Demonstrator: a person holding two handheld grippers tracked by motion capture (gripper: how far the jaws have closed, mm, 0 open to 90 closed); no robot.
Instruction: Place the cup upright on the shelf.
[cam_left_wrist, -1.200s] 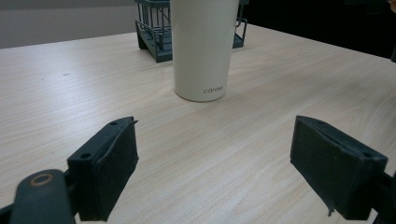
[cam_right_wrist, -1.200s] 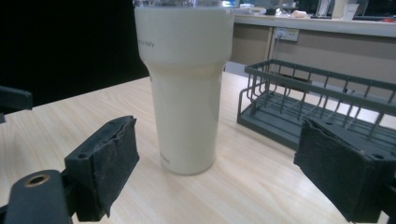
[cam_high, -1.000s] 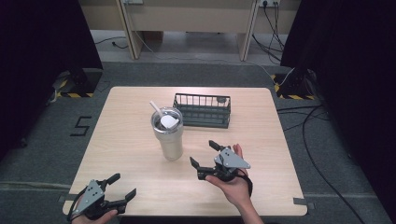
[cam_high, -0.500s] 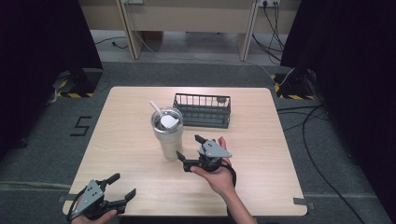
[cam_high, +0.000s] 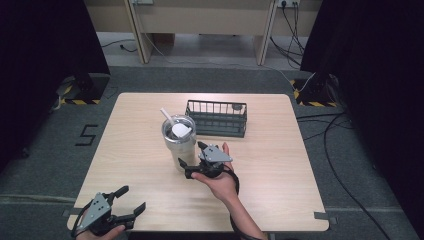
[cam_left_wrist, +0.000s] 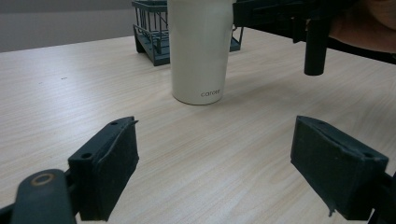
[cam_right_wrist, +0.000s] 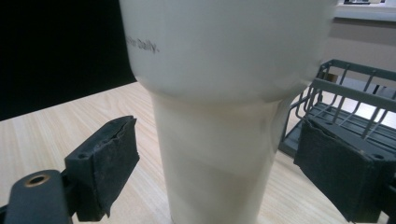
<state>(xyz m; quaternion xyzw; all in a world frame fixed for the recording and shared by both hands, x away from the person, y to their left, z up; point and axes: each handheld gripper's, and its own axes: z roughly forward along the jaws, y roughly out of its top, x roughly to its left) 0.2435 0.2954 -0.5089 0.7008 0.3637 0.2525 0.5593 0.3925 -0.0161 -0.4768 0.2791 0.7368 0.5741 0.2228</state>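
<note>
Standing wide apart and gripping nothing, jaws of the right gripper (cam_high: 192, 167) bracketing the lower body of the tumbler (cam_high: 179, 141) without touching it, as far as the right gripper view lets on. Sitting upright near the middle of the worktop (cam_high: 280, 175), just in front of the dark wire basket (cam_high: 216, 118), with a straw (cam_high: 168, 116) slanting out of its lid. Resting low at the near left corner, well apart from the cup, left gripper (cam_high: 131, 209) likewise spread open and empty. Judging progress: reach seemingly all but finished, closing on the cup not yet done, any lift or carry toward the basket lying ahead, though destination remaining a guess. Comparing views: showing lid, straw and whole layout from the high view; revealing from the right gripper view the cup's stepped profile between the pads and part of a printed line near the top; giving from the left gripper view the cup's foot planted flat on the wood, a small maker's mark near its base, and the other gripper hanging just beside it.
</note>
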